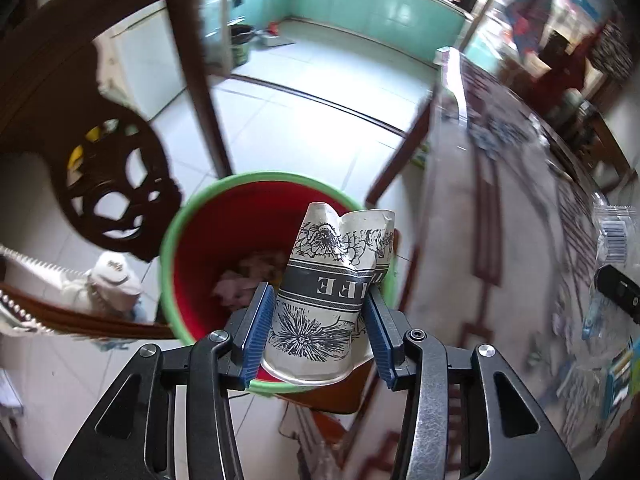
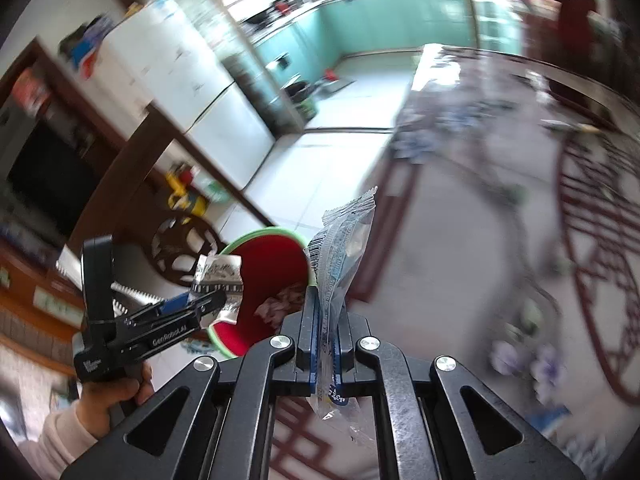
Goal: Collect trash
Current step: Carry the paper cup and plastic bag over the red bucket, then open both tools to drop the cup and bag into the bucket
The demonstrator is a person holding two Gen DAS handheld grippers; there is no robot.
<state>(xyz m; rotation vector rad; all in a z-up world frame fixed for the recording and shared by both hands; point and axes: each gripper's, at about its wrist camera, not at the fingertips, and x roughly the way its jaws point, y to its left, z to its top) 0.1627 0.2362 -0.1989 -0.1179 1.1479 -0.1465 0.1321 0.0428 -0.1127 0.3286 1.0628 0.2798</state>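
Above the red bin (image 1: 224, 248) with its green rim, your left gripper (image 1: 320, 320) has its jaws partly closed on a crumpled paper cup (image 1: 328, 280). Your right gripper (image 2: 325, 340), just beside the bin, has its jaws pinched tight on a clear plastic wrapper (image 2: 344, 248).

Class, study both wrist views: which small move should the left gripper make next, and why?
Probably open the left gripper: it clamps the crumpled paper cup directly over the red bin, which already holds trash, so the cup should drop inside.
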